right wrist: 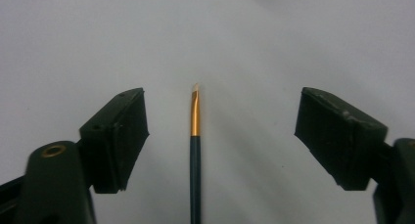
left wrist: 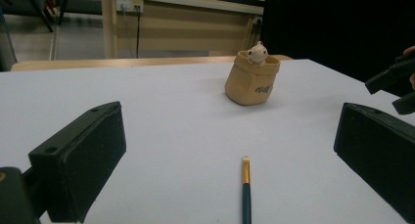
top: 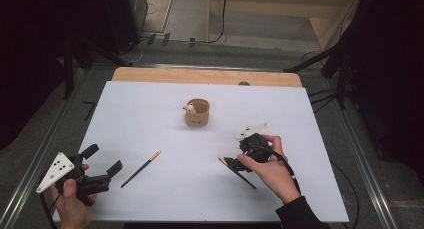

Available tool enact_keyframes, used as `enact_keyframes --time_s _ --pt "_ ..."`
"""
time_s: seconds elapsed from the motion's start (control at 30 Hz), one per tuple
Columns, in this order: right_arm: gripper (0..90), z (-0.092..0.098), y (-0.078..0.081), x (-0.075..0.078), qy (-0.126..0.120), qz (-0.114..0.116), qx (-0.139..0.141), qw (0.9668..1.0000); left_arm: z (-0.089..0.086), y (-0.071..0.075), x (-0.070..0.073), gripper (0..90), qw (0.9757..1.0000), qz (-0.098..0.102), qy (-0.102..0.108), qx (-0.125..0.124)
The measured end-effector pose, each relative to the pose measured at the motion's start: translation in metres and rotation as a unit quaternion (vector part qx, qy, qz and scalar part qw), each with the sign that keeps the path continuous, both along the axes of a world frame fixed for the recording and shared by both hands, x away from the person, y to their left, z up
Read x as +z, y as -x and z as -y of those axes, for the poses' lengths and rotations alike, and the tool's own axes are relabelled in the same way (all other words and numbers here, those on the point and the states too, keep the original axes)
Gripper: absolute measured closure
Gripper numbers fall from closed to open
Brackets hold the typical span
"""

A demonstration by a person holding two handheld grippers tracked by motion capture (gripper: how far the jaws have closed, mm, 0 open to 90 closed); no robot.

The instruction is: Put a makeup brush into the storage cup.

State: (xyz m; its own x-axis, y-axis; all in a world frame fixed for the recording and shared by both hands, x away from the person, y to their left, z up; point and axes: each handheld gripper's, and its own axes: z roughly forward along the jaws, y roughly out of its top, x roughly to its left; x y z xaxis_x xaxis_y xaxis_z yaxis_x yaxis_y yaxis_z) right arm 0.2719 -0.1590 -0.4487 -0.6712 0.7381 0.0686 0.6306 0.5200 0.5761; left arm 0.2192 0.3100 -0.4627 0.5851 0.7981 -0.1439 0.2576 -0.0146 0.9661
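Observation:
A thin paintbrush (right wrist: 195, 155) with a dark handle, gold ferrule and pale tip lies on the white table between the jaws of my right gripper (right wrist: 220, 116). Both pads stand well clear of it, so this gripper is open. From above, the right gripper (top: 229, 162) is low over that brush (top: 245, 179) at the front right. A second, similar brush (top: 141, 169) lies at the front left, just ahead of my open, empty left gripper (top: 103, 159). A tan pouch-shaped holder (top: 197, 113) with a small animal figure on its rim stands mid-table.
A white sheet (top: 150, 114) covers the table, with a strip of bare wood (top: 200, 76) along the far edge. Dark stands and cables lie on the floor around the table. The other hand's gripper (left wrist: 399, 84) shows at the right edge of the left gripper view.

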Motion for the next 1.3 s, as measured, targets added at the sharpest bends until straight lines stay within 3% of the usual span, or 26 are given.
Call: enact_keyframes --time_s 0.1,0.13,0.23,0.63,0.8,1.0,1.3 --pt "30.8 -0.002 -0.001 -0.003 0.007 -0.004 -0.005 1.0 0.0 0.0 0.0 0.0 1.0 0.0 0.001 0.001" --pt "40.1 -0.003 -0.001 -0.005 0.016 -0.009 -0.006 0.9998 0.0 0.0 0.0 0.0 1.0 0.0 0.001 0.001" --pt "45.6 -0.005 -0.001 -0.007 0.025 -0.011 -0.002 0.9996 0.0 0.0 0.0 0.0 1.0 -0.001 0.0 0.001" --pt "56.6 -0.012 0.0 -0.015 0.07 -0.032 0.028 0.9967 0.001 0.0 0.0 0.0 1.0 -0.001 0.0 0.001" --pt "60.2 -0.015 -0.001 -0.017 0.071 -0.06 0.031 0.9952 0.0 0.0 0.0 0.0 1.0 -0.001 -0.002 0.003" --pt "62.3 -0.018 -0.002 -0.02 0.098 -0.075 0.027 0.992 0.0 0.0 0.0 0.0 1.0 -0.001 -0.002 0.004" --pt "69.2 -0.018 -0.004 -0.023 0.102 -0.101 0.027 0.9893 0.0 0.0 -0.001 0.0 1.0 -0.001 -0.003 0.007"
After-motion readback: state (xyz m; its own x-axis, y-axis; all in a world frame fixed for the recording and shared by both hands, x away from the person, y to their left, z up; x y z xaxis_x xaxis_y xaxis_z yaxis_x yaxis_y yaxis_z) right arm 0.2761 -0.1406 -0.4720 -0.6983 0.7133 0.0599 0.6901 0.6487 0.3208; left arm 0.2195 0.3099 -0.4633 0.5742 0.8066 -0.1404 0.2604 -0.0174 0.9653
